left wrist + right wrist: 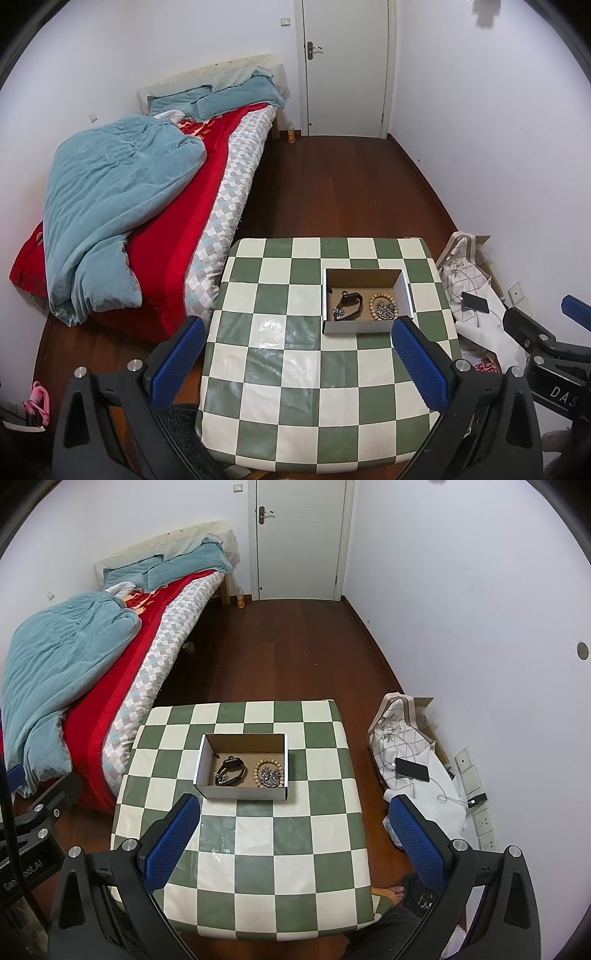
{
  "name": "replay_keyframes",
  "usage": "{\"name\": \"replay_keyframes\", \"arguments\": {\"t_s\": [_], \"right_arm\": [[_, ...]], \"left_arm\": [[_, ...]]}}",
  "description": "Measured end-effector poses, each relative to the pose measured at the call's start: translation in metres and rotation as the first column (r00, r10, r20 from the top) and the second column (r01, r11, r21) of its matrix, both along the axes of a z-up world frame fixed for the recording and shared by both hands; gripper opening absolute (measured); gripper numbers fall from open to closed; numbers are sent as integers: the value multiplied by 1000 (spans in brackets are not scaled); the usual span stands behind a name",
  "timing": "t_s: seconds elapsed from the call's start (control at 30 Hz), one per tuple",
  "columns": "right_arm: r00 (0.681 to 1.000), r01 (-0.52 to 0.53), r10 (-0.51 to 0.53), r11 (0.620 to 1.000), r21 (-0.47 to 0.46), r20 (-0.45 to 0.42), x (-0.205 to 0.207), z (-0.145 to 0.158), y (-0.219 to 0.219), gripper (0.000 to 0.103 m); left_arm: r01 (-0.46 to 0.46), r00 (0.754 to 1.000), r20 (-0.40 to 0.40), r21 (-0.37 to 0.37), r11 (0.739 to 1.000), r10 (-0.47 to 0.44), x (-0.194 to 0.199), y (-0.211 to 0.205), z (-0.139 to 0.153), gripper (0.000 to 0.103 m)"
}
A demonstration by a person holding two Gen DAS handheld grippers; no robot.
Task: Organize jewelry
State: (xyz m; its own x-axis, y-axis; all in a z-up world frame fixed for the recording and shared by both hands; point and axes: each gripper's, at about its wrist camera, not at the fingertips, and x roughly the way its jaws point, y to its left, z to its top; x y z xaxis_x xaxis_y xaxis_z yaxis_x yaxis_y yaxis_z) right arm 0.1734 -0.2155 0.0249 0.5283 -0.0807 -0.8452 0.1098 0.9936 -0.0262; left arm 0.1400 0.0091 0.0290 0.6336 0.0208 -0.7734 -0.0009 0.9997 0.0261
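Observation:
A small open cardboard box (pixel 365 326) (pixel 242 790) sits on the green-and-white checked table (pixel 295 387) (pixel 258 849). Inside lie a black watch (pixel 349 301) (pixel 231 768), a wooden bead bracelet (pixel 382 306) (pixel 269 771) and silvery chain pieces (pixel 386 309) (pixel 269 775). My left gripper (pixel 297 360) is open and empty, held above the table's near side, short of the box. My right gripper (pixel 295 834) is open and empty, also back from the box. The right gripper also shows at the right edge of the left wrist view (pixel 546 339).
A bed with a teal duvet (pixel 122 206) (pixel 62 664) and red blanket stands left of the table. A white cloth pile with a phone (pixel 476 302) (pixel 412 770) lies on the floor to the right by wall sockets. A white door (pixel 345 66) is at the far wall.

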Motion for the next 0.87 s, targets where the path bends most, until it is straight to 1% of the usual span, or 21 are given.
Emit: {"name": "replay_keyframes", "arguments": {"t_s": [0.7,0.87], "right_arm": [[1000,-1,1,1000,0,9,2,5,-2,103],[1000,-2,2,1000,-1,9,2,5,-2,103]], "left_arm": [[2,1000,5,5,1000,-2,0,-1,3,103],[3,1000,16,-7,1000,-3,-2,1,7,103]]}}
